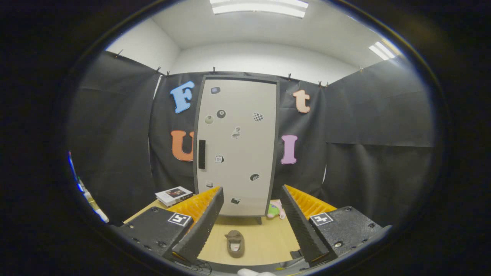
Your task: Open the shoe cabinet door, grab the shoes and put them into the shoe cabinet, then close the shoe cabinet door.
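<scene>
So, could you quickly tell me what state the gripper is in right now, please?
Gripper: open, holding nothing; the shoe lies on the table between its fingers, untouched.

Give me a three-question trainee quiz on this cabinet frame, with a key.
1. True or false: the shoe cabinet door is shut.
2. Where does the shoe lie? A) inside the cabinet B) on the table, between the fingers of the tongs C) gripped by the tongs
3. Fill in: the door handle is a dark ___ bar near the door's left edge.

Key: 1 true; 2 B; 3 vertical. The tongs are open, holding nothing.
</scene>
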A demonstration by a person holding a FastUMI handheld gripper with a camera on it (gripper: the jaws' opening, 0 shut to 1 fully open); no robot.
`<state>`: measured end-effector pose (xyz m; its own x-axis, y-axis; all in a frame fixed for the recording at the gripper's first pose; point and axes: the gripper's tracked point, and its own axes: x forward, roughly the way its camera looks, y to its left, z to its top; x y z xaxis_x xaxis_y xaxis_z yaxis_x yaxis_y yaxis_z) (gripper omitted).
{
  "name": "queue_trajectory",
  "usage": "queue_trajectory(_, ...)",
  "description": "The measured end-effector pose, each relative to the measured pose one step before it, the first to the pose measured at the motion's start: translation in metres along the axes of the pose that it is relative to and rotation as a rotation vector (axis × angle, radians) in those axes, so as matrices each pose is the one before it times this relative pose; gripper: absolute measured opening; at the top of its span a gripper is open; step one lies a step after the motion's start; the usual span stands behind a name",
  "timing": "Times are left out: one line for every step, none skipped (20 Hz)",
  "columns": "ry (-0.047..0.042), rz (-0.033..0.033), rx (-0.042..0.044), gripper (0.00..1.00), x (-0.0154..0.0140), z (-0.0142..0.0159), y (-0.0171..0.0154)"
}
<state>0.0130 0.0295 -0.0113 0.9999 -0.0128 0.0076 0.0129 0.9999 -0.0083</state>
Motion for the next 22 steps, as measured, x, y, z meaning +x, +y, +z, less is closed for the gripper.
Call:
queue_trajectory(-0.00060,0.00796,0.00100,0.98,0.00054,-0.00045,0.00366)
queue_trajectory(0.00227,0.00744,-0.00070,0.98,0.00332,0.00053,0.00370)
queue_trajectory(0.00172,0.01023,-0.00152,0.98,0.00111,0.00068,0.00494)
queue_trajectory(-0.00063,0.01278,-0.00181,0.98,0.00210,0.00046,0.00768)
queue_trajectory(-0.00273,0.01055,-0.00037,0.98,0.00455,0.00146,0.00382)
queue_trajectory(-0.00375,0.01425,0.00196,0.98,0.00443,0.00170,0.00655)
queue_trajectory(0.00040,0.01096,0.00114,0.98,0.00570,-0.00125,0.00630)
queue_trajectory(-0.00196,0.00912,0.00272,0.98,0.00740,0.00120,0.00566)
queue_trajectory(0.00022,0.00356,0.00890,0.98,0.00795,0.00026,0.00574)
queue_trajectory(0.00146,0.00551,0.01192,0.98,0.01043,0.00087,0.00585)
queue_trajectory(0.00218,0.01988,0.01246,0.98,0.01269,0.00116,0.01007)
queue_trajectory(0.00303,0.02158,0.00839,0.98,0.01385,0.00122,0.01240)
queue_trajectory(-0.00222,0.01915,0.00457,0.98,0.01590,0.00262,0.00812)
queue_trajectory(-0.00397,0.01423,0.00135,0.97,0.01692,0.00404,0.00851)
queue_trajectory(-0.00836,0.00770,0.00183,0.97,0.01433,0.00124,0.00618)
queue_trajectory(-0.00438,0.00699,0.00142,0.98,0.01684,0.00131,0.00588)
queue_trajectory(-0.00327,0.00953,-0.00057,0.97,0.02022,0.00106,0.00699)
queue_trajectory(-0.00214,0.00692,-0.00174,0.97,0.01997,0.00064,0.00564)
queue_trajectory(0.00357,0.00165,-0.00294,0.97,0.01964,0.00022,0.00332)
queue_trajectory(-0.00567,-0.00015,-0.00108,0.98,0.02054,0.00128,0.00349)
queue_trajectory(-0.00106,0.00150,-0.00144,0.98,0.02062,0.00105,0.00366)
queue_trajectory(-0.00185,0.00127,-0.00035,0.98,0.02149,0.00033,0.00336)
